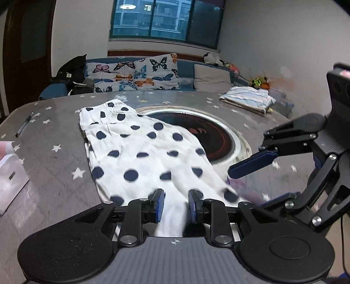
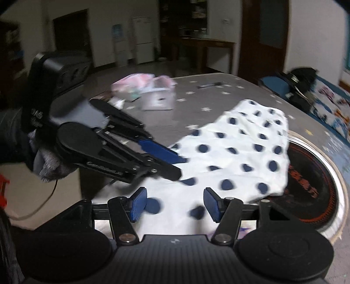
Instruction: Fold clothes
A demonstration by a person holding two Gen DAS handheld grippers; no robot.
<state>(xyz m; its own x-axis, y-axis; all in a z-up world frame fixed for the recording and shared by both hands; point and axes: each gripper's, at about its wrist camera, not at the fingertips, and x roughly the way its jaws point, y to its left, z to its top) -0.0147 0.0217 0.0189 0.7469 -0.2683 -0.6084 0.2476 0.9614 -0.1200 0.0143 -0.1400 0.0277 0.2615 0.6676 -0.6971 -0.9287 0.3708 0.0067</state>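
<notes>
Polka-dot garment [image 1: 140, 150] is lying lengthwise away from the left gripper [image 1: 175, 206], fingers apart astride its near hem; right gripper [image 2: 172, 204] fingers also apart; table [image 1: 50, 157] lying bare leftward.

The left wrist camera sits low and close over the near end of the spotted cloth [image 1: 140, 153], looking across the bench [image 1: 50, 153] toward the window [image 1: 166, 19] at the top. The right wrist camera is also low and close, facing a doorway [image 2: 70, 28] at upper left. Both 2 views share the cloth, the bench and the round dark plate [image 1: 210, 135].
</notes>
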